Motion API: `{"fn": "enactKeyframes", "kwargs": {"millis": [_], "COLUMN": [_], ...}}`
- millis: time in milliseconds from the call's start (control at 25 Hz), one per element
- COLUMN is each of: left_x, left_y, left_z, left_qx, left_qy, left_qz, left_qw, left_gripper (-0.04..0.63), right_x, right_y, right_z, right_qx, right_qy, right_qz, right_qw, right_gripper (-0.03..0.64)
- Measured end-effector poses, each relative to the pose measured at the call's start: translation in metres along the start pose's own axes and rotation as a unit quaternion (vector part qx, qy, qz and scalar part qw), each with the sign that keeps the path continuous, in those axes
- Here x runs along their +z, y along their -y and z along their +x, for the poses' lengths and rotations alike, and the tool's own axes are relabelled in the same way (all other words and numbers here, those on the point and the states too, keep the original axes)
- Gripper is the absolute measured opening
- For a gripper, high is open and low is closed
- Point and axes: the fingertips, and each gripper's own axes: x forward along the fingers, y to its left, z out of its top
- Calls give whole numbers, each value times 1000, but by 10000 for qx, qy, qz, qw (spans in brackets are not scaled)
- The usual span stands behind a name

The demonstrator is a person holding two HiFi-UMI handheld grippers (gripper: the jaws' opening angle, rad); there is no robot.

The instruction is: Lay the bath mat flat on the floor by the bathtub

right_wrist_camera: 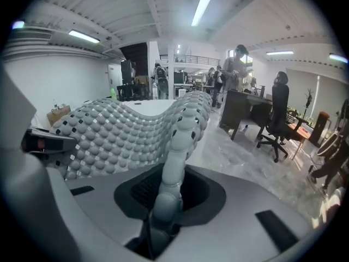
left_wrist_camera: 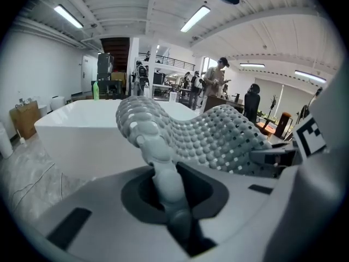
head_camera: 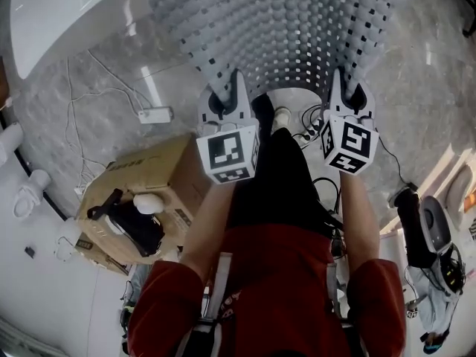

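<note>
Looks down on a grey marbled floor point(head_camera: 104, 88), glossy with glare, with a white bathtub point(head_camera: 59, 13) curving across the upper left. Opens, in the two gripper views, onto a wide workshop hall: strip lights point(right_wrist_camera: 202, 10) overhead, desks point(right_wrist_camera: 237, 111), a black office chair point(right_wrist_camera: 275, 119), people point(left_wrist_camera: 215, 81) standing far back. Shows on the floor to the left a white power strip point(head_camera: 155, 114) with thin cables point(head_camera: 82, 95) trailing from it, and nearer, an open cardboard box point(head_camera: 149, 181) with dark gear inside.

Reaches forward with both forearms point(head_camera: 204, 229) side by side, red sleeves point(head_camera: 167, 303) ending at the elbows, both tools angled ahead and downward. Clenches the left tool point(head_camera: 223, 99) on the near left corner of the grey bath mat point(head_camera: 290, 28), and the right tool point(head_camera: 349, 94) on the near right corner. Pinches, in each gripper view, a nubbed strip of the mat's edge tight between the jaws. Holds the bath mat spread between the two tools, sagging in the middle and fanning out ahead over the floor just beside the bathtub, not lying flat. No telling whether its far edge touches the floor.

Counts one bath mat, one bathtub, two tools, two marker cubes point(head_camera: 229, 153), one cardboard box, one power strip, one office chair.
</note>
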Motion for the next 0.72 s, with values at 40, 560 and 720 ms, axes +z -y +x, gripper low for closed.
{"fn": "enactKeyframes", "kwargs": {"millis": [40,560,720], "left_x": [-10,-134,-169], "left_y": [-2,-38,-48], "left_z": [8,131,164], "left_qx": [19,116,135], "left_qy": [-68,-835,-1021], "left_qz": [3,57,189], "left_qw": [10000,9964,9945], "left_gripper": [54,54,54], "right_x": [-10,-127,-159], "right_y": [0,-6,-9], "right_z": [9,144,179], "right_qx": [15,113,116], "right_qy": [-65,-819,-982], "right_qz": [-25,-365,-382], "right_qw": [10000,9959,9944], "right_gripper": [83,83,83]}}
